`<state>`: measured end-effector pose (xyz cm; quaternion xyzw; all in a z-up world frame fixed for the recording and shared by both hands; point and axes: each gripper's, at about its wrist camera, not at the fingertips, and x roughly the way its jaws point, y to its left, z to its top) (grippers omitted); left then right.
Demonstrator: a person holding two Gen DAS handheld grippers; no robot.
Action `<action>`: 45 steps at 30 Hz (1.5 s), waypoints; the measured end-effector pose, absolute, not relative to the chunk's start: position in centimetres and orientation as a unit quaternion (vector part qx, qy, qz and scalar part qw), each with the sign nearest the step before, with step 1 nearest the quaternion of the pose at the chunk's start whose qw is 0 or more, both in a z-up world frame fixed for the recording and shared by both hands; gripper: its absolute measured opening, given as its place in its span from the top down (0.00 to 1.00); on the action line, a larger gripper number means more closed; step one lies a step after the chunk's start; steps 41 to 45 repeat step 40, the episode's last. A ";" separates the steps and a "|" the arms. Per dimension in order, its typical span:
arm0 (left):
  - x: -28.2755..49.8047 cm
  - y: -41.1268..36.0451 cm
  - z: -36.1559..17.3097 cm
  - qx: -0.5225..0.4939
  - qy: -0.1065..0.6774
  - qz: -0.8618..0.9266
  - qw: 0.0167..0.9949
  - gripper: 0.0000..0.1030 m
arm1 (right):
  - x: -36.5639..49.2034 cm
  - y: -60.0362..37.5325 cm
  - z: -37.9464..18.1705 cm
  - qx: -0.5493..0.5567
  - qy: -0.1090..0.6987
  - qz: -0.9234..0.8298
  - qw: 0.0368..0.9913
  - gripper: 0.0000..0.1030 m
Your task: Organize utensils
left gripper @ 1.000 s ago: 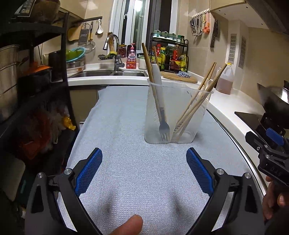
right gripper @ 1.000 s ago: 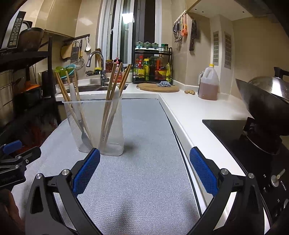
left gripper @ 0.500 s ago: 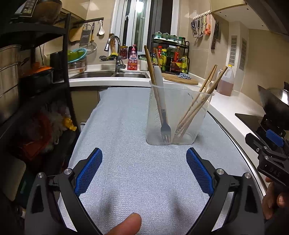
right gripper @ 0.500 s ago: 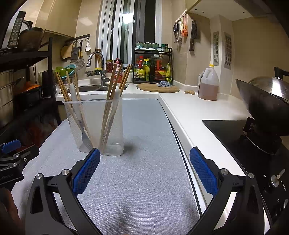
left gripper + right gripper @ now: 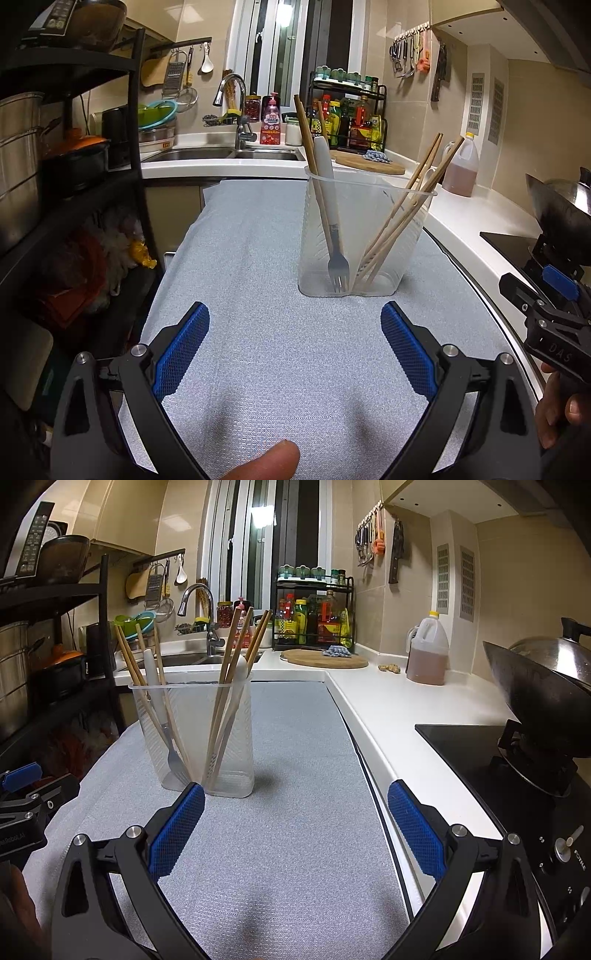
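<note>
Beige tiled walls [image 5: 406,572], dark window [image 5: 280,55] — white counter [image 5: 406,705]; black shelving [image 5: 74,110], sink [image 5: 221,153]

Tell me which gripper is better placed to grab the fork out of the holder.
Left, probably. The left gripper is open, facing the fork in the holder; from the right gripper, also open, chopsticks crowd it.

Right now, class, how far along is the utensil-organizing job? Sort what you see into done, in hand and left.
Done: the fork and the chopsticks stand in separate compartments of the clear holder on the grey mat.
In hand: nothing. The left hand-held gripper and right hand-held gripper are both open and empty.
Left: no loose utensils show on the mat, so the sorting looks finished or nearly so.
</note>
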<state>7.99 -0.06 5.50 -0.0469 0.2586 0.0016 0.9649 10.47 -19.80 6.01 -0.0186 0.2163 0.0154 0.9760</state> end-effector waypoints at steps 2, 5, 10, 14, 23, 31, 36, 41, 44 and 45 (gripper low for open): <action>8.0 0.0 5.5 -0.047 0.259 0.003 0.965 0.12 | 10.5 -19.8 6.0 -0.018 0.217 0.016 0.976 0.05; 8.0 0.0 5.5 -0.048 0.261 0.005 0.964 0.12 | 10.4 -19.6 6.0 -0.019 0.217 0.015 0.976 0.05; 7.9 0.0 5.3 -0.046 0.263 0.006 0.964 0.12 | 10.4 -19.6 6.0 -0.019 0.217 0.016 0.976 0.05; 7.9 -0.1 5.4 -0.043 0.260 0.006 0.965 0.12 | 10.4 -19.6 6.0 -0.019 0.217 0.016 0.976 0.05; 7.8 -0.2 5.4 -0.043 0.261 0.005 0.964 0.12 | 10.4 -19.5 6.0 -0.019 0.217 0.015 0.976 0.05; 7.8 -0.2 5.6 -0.042 0.257 0.004 0.965 0.12 | 10.4 -19.5 6.0 -0.019 0.217 0.016 0.976 0.05; 7.9 -0.2 5.6 -0.042 0.261 0.006 0.964 0.12 | 10.4 -19.5 6.0 -0.019 0.217 0.015 0.976 0.05; 7.9 -0.1 5.5 -0.043 0.262 0.007 0.964 0.12 | 10.4 -19.5 6.0 -0.019 0.217 0.015 0.976 0.05; 7.9 -0.1 5.5 -0.043 0.262 0.007 0.964 0.12 | 10.4 -19.5 6.0 -0.019 0.217 0.015 0.976 0.05; 7.9 -0.1 5.5 -0.043 0.262 0.007 0.964 0.12 | 10.4 -19.5 6.0 -0.019 0.217 0.015 0.976 0.05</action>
